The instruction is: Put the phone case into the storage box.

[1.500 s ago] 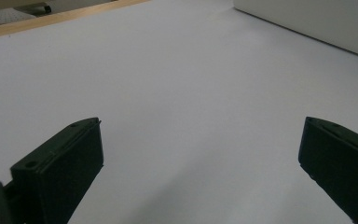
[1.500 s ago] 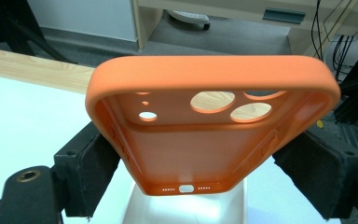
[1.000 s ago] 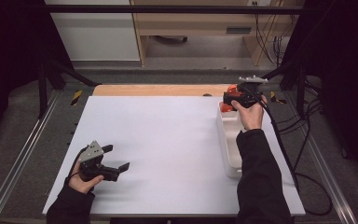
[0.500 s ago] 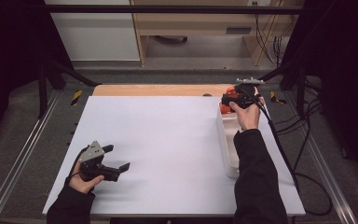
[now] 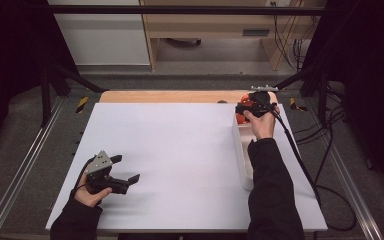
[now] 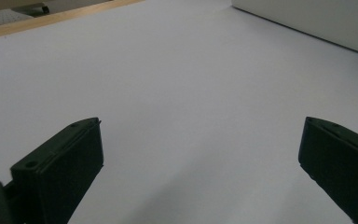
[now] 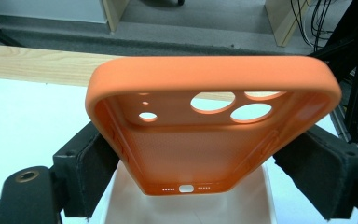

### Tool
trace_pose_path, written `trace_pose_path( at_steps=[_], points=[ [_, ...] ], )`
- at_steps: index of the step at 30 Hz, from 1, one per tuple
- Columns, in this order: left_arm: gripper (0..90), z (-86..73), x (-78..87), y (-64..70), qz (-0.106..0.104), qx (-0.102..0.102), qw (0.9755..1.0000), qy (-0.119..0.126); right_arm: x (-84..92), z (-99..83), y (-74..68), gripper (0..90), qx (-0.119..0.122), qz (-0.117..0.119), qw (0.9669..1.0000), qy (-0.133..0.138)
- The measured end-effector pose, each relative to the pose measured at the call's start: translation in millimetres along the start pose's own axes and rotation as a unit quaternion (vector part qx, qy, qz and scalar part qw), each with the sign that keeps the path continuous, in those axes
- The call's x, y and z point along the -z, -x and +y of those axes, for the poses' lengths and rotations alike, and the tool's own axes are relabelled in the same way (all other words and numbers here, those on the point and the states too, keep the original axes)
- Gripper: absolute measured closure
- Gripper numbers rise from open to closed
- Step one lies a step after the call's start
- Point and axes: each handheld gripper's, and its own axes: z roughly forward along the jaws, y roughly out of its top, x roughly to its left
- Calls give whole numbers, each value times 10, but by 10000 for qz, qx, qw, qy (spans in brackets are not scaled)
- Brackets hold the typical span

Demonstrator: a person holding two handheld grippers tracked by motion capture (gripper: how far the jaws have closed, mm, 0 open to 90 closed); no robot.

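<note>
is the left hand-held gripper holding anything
No, the left hand-held gripper has its jaws wide apart with just the bare white table between them.

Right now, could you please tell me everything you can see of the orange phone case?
The orange phone case is an empty, matte, rubbery-looking shell with rounded corners, a finely textured inner face, three large camera cut-outs plus smaller holes, and a port opening with speaker holes at its near end. The right gripper clamps its two long sides, holding it open side up above the far end of the white tray.
</note>
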Motion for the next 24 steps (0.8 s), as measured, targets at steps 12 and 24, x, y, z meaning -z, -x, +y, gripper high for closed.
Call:
trace_pose_path(
  at_steps=[12,24],
  points=[
    [0,-4,-8,3,-8,-27,10000,-37,-88,-55,-5,154,-41,-53,9999,-118],
    [0,-7,-18,10,-8,-45,10000,-68,-148,-112,-3,153,-70,-76,9998,-189]
  ],
)
